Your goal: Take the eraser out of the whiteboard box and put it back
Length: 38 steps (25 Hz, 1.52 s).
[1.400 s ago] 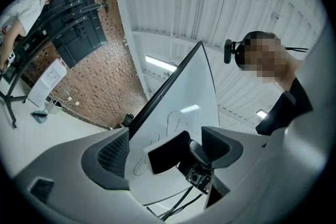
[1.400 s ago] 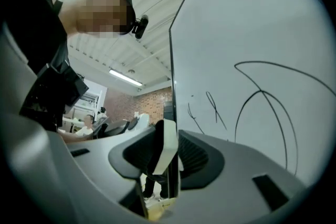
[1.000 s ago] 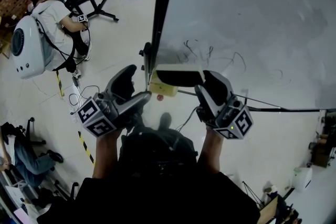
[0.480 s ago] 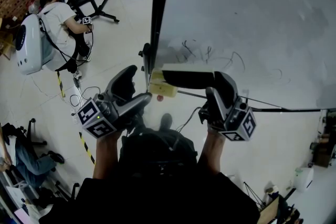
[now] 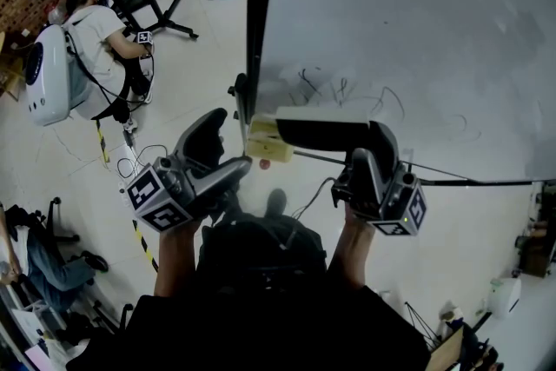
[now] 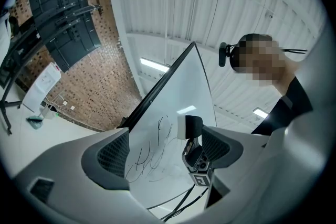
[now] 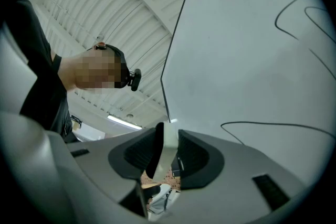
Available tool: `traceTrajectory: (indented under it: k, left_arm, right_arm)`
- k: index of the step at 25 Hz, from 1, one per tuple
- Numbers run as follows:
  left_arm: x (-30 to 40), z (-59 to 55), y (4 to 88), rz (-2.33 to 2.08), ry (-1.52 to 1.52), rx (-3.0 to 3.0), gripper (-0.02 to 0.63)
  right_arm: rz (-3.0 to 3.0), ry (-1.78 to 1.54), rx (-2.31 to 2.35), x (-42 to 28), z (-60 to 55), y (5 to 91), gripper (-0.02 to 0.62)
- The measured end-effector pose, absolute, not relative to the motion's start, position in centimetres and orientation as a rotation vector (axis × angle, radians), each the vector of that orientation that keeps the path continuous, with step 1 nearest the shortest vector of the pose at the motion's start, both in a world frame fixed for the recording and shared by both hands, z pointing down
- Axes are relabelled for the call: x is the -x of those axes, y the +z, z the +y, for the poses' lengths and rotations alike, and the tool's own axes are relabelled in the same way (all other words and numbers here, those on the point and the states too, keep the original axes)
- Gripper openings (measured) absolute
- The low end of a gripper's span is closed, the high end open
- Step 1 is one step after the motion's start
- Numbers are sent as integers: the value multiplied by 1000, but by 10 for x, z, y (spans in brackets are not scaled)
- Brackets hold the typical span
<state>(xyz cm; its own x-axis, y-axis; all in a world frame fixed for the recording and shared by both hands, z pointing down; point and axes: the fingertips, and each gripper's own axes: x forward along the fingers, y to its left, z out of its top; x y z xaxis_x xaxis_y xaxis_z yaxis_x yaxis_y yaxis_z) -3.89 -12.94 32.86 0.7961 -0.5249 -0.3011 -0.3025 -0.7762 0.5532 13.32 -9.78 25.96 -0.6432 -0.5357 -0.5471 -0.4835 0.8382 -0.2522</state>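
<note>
Whiteboard (image 5: pixel 417 22): fills the upper right of the head view, dark frame down its left edge, black scribbles (image 5: pixel 343 91) low on its face.

Left gripper (image 5: pixel 230 139): held below and left of the board's lower corner. Its own view shows the jaws standing wide apart with nothing between them, only the board and the other gripper beyond. Idle, as far as I can judge.

Right gripper (image 5: pixel 365 143): raised towards the lower part of the board, just under the scribbles. Jaws clamped on the eraser (image 5: pixel 317 130). In its own view the eraser sits edge-on between the pads, white body on one side and dark felt on the other.

Eraser location: out of the box, in the right gripper's grip, lying crosswise close to the board face. I cannot tell whether it touches the board.

Pale yellow box (image 5: pixel 268 145): small, at the board's lower left corner just beside the frame, below and left of the eraser. I take this for the whiteboard box. Its contents cannot be made out.

Progress, judged: first half done, since the eraser is lifted clear of the box. Left to do: carry it down and left to the box, seat it inside, release the jaws.
</note>
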Motion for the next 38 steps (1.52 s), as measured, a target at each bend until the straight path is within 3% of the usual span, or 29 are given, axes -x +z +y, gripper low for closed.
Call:
traceTrajectory:
  k: [38]
  left_arm:
    - [24,-129,308,-607,-603,-2582,428]
  right_arm:
    - [2157,-77,573,-170,-85,221,150]
